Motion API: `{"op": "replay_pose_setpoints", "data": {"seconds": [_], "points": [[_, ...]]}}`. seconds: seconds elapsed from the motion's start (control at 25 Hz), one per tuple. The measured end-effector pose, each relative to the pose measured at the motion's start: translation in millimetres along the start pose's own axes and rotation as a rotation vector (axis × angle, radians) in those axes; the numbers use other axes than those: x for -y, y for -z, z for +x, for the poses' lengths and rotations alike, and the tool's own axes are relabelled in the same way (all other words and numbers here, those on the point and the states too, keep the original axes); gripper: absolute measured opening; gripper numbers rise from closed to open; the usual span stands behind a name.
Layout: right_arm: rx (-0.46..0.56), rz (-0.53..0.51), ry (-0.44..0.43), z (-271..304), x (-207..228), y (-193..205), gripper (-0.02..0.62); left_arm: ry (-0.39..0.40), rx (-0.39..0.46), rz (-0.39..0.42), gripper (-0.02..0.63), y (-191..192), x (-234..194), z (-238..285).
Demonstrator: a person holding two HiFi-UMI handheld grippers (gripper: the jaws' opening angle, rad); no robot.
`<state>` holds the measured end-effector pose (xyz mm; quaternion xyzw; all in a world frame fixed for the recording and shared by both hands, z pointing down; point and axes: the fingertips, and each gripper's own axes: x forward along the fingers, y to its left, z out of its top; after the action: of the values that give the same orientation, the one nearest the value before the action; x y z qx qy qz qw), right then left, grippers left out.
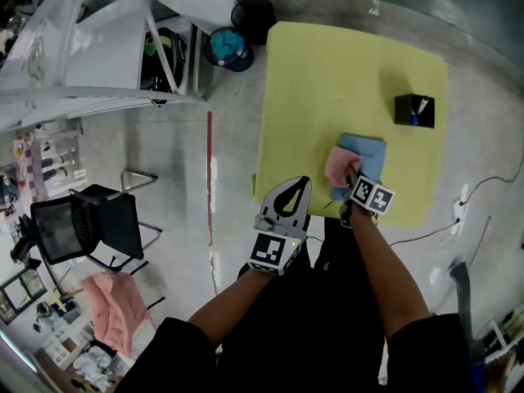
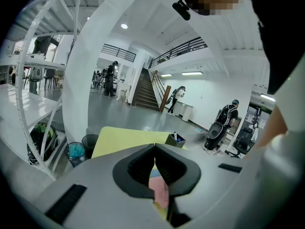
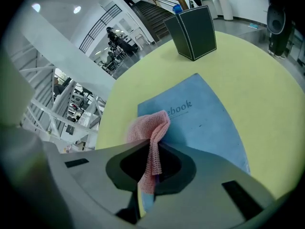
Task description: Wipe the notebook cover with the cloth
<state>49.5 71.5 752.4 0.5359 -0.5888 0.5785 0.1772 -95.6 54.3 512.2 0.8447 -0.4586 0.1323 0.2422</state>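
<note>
Pinching cloth (image 3: pixel 151 128) over notebook (image 3: pixel 209 123), right gripper (image 3: pixel 151 163); left gripper (image 2: pixel 155 163) closed, empty; blue item (image 3: pixel 177 8) in black holder (image 3: pixel 195 30).

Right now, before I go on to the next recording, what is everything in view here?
table: one, yellow, middle of the floor
notebook: one, blue, flat on the table near the person's edge
cloth: one, pink, resting on the notebook's near left corner
pen holder: one, black, on the table beyond the notebook, pens inside
bins: two, one black and one lined blue, on the floor by the table's far left corner
chair: one, black, on the floor to the left
fabric: one, pink, lower left on the floor side
left gripper: one, grey, shut and empty, over the table's near edge
right gripper: one, grey, shut on the cloth over the notebook
</note>
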Motion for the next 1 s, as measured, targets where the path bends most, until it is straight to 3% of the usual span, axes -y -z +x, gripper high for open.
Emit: {"op": "replay_pose_setpoints", "data": {"seconds": [0.24,1.0], "points": [[-0.013,-0.019,-0.003,-4,8,0,0.038,-0.014,0.032,-0.093,0.017,-13,9,6],[-0.027,-0.006,-0.047,-20,38,-9,0.038,-0.009,0.034,-0.049,0.017,-20,61,30]]}}
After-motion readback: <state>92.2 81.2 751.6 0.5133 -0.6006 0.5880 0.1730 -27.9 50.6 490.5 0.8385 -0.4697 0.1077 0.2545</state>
